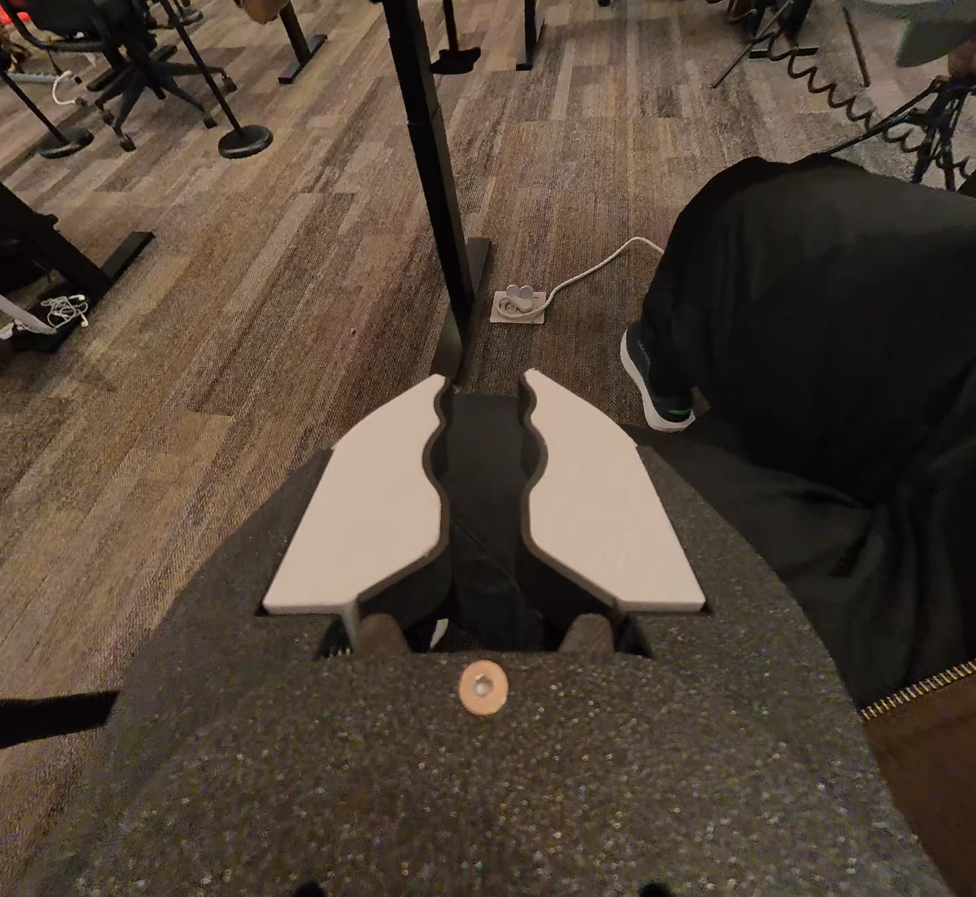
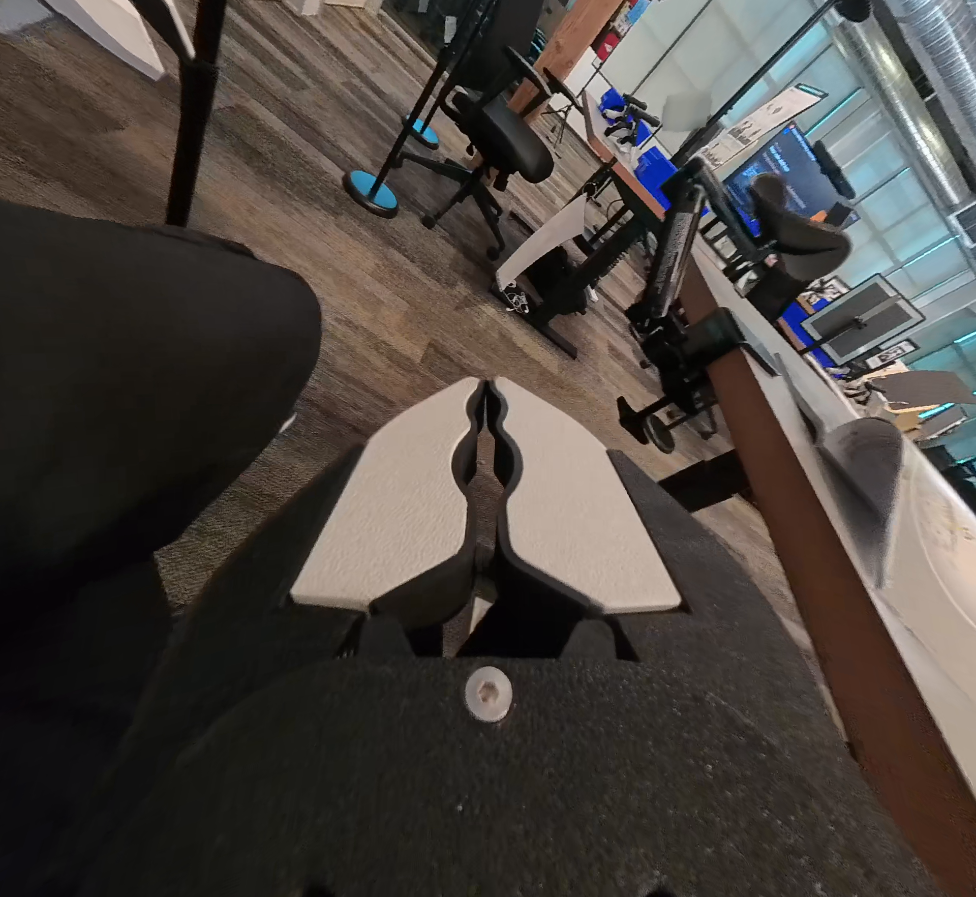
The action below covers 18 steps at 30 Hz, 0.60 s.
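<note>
The left gripper (image 1: 483, 385) hangs with fingers spread and empty above carpet, a black desk leg (image 1: 433, 174) just ahead and a floor outlet (image 1: 518, 307) beyond. The right gripper (image 2: 487, 384) is pressed together, empty, pointing toward an office chair (image 2: 496, 142); only its view shows the desk edge (image 2: 792, 528) to its right.

Beneath me, striped brown carpet floor (image 1: 296, 322) carries a black desk leg (image 1: 438, 195), a floor outlet (image 1: 518, 309) and round stand bases (image 1: 245, 141).
</note>
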Tool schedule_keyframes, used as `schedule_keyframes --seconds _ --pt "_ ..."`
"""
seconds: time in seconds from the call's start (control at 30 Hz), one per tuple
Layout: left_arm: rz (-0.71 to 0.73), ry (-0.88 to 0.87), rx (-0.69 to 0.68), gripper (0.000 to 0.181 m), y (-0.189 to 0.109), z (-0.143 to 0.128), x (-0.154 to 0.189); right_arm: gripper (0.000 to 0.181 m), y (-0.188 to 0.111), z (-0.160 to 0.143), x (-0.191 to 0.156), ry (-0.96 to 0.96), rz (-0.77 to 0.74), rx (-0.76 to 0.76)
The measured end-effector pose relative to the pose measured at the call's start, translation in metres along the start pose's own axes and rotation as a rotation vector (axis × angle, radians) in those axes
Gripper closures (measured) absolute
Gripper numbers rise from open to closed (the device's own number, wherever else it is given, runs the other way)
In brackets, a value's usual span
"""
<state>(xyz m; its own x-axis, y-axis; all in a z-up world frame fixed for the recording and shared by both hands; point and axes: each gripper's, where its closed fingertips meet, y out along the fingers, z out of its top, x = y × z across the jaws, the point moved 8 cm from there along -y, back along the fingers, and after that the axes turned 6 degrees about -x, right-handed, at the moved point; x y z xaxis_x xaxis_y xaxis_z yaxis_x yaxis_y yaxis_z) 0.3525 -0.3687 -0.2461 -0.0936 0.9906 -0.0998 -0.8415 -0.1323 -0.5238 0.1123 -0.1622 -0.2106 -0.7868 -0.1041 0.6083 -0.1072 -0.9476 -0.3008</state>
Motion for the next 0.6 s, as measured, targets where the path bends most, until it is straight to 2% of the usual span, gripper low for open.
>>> schedule_keyframes --seconds 0.17,0.37,0.5,0.6 --pt "0.027 -0.061 -0.045 0.158 -0.003 -0.013 -0.007 0.181 0.018 -0.005 -0.007 0.041 0.088 0.006" --pt "0.039 -0.132 -0.103 0.157 0.006 -0.027 -0.027 0.181 0.052 -0.01 -0.017 0.122 0.229 0.016" --pt "0.034 -0.181 -0.109 0.157 0.027 -0.031 -0.054 0.179 0.079 -0.013 -0.024 0.167 0.329 0.016" --pt "0.023 -0.284 -0.068 0.157 0.062 -0.032 -0.092 0.176 0.094 -0.022 -0.024 0.218 0.366 0.0"
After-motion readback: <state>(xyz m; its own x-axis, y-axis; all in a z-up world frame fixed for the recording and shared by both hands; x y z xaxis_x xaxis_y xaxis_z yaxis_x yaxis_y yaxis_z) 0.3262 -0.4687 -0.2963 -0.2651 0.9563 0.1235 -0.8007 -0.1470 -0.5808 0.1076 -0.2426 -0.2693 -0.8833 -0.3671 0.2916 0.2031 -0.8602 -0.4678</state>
